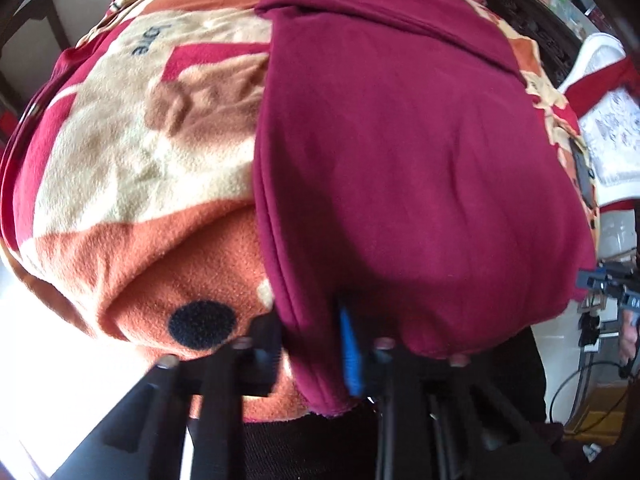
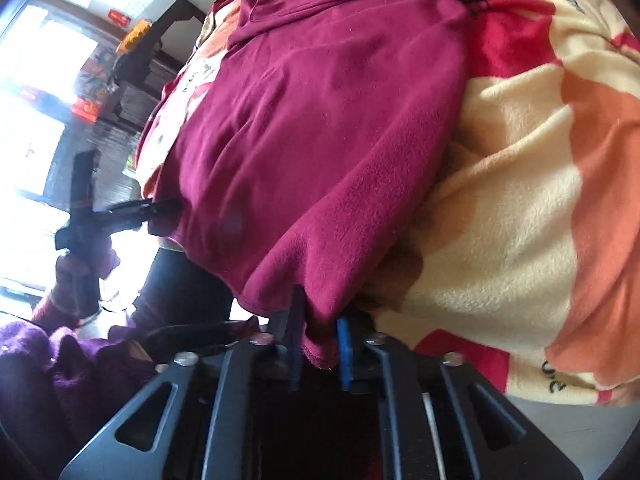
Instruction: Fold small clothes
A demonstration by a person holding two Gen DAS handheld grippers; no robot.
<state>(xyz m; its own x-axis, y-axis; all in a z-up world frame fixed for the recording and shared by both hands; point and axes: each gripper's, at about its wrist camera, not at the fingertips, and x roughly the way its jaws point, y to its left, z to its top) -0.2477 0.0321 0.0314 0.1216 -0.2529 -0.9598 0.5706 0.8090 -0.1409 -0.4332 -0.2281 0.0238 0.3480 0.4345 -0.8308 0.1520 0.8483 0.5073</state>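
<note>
The maroon garment [image 1: 400, 152] lies spread on a patterned fleece blanket [image 1: 132, 152], stretching away from both tongs with its near hem hanging over the edge towards them. The left gripper [image 1: 316, 344] is clenched on the hem's left corner, the cloth pinched between its dark finger and its blue pad [image 1: 350, 356]. The right gripper [image 2: 318, 340] grasps the other corner, a fold of hem caught between its fingers, though blur makes the pad contact hard to judge.

Maroon garment [image 1: 400, 152]; fleece blanket [image 1: 120, 160] patterned cream, orange, red, with a black spot at 7 o'clock; blue gripper pads [image 2: 344, 352].
</note>
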